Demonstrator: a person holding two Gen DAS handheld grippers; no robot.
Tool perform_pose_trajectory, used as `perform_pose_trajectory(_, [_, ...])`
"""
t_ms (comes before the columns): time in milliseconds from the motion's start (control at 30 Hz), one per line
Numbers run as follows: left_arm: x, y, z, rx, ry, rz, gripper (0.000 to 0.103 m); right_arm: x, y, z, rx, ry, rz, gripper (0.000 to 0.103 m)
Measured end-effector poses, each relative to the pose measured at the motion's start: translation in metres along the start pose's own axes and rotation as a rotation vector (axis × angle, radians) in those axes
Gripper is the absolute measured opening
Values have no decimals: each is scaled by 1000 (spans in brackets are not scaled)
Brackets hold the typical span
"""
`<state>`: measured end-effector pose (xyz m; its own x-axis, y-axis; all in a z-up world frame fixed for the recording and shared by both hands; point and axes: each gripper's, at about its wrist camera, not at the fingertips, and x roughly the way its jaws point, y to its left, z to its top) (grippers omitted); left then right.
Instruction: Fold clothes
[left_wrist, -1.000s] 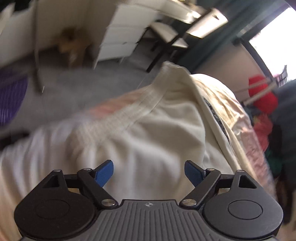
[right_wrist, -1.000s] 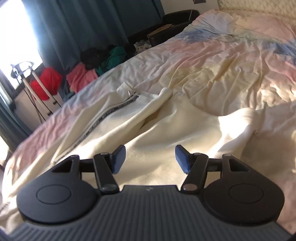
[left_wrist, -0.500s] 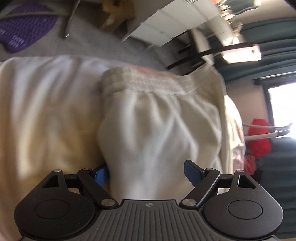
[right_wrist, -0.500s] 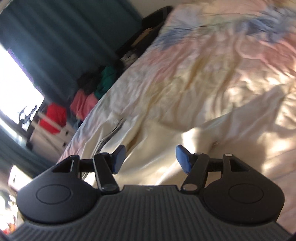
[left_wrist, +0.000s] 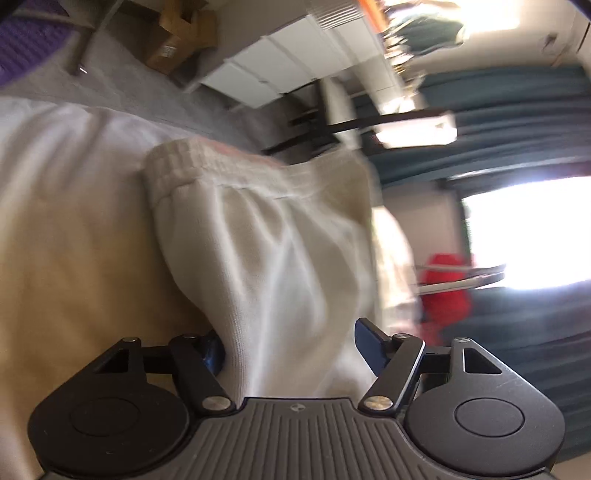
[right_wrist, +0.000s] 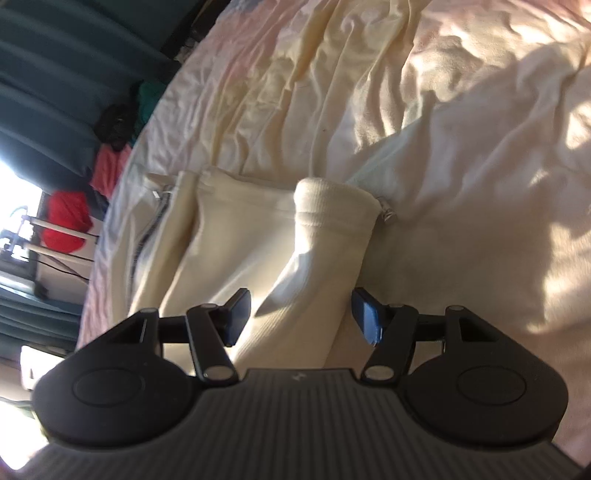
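Cream jacket (right_wrist: 280, 236) sleeve between both wide-spread hand-held grippers; no legible writing.

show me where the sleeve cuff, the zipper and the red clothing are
sleeve cuff (right_wrist: 334, 201): right wrist view, on the ribbed end of the cream sleeve.
zipper (right_wrist: 149, 236): right wrist view, midway along the teeth by the garment's left edge.
red clothing (right_wrist: 66, 221): right wrist view, middle of the red heap by the window.

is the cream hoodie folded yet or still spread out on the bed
Partly folded. In the right wrist view one sleeve lies doubled back across the cream hoodie, cuff up; the rest lies spread on the bed.
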<state>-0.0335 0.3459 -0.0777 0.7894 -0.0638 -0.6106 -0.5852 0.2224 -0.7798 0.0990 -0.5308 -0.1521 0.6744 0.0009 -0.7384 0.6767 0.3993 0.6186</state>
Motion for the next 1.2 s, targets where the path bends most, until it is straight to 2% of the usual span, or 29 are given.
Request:
perform_pose_trajectory(133, [4,-1,-1,18,18,101,64,7,-5,0,33,-8,25,62])
perform_pose_trajectory(167, [2,0,-1,8,16,93,64,7,-8,0,60,-15,35,52])
perform_pose_trajectory(200, [0,2,-1,-2,13,85,63,6,-12,1,99,-21,52,36])
perform_pose_trajectory(300, [-5,7,-1,-31,6,61,57,0,-25,4,213,-40,104,9])
perform_pose_trajectory(367, [-9,7,-1,-27,-3,18,37,-9,-22,5,217,-77,142,8])
perform_pose_trajectory(400, [-10,7,-2,-18,-9,-11,32,-14,-18,5,198,-102,162,8])
perform_pose_trajectory(467, [-14,1,-4,23,-27,-58,9,-32,-3,2,126,-182,212,7])
perform_pose_trajectory(533, [-18,-6,-7,64,-54,-99,9,-49,10,-2,62,-269,245,6])
perform_pose_trajectory(633, [-26,-18,-10,107,-112,-131,7,-57,19,-7,5,-331,228,6])
perform_pose_trajectory(800, [-40,-26,-10,130,-159,-180,7,-52,3,-4,49,-307,147,6])
perform_pose_trajectory(967, [-40,-70,-1,257,-158,-171,7,-73,14,-12,6,-378,218,6])
perform_pose_trajectory(1067, [-21,-110,17,230,-115,-170,7,-74,51,-7,-35,-408,229,6])
perform_pose_trajectory(1133, [0,-147,31,242,-110,-154,7,-64,86,5,-81,-422,206,6])
perform_pose_trajectory(1200, [28,-192,35,332,-150,-89,7,-45,125,20,-129,-432,193,6])
